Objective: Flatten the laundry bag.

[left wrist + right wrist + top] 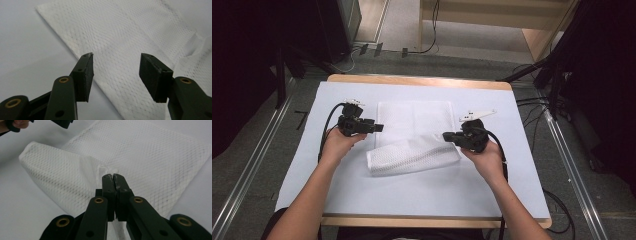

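White-covered desk (422,200), mesh cloth (414,135) lying mid-desk toward the far edge. My right claw (447,135) is pinching its near right corner, folding it over. Left claw (379,127) spread, hovering w/ nothing in it, prob ready to pin.

Standing on grey carpeted floor (257,165): a wooden table (419,80) under a white cover (427,192). Running along both sides, metal floor rails (243,187). Lying beyond, black cables (432,30) beside pale wooden furniture (497,17). Flanking everything, dark curtains (242,65).
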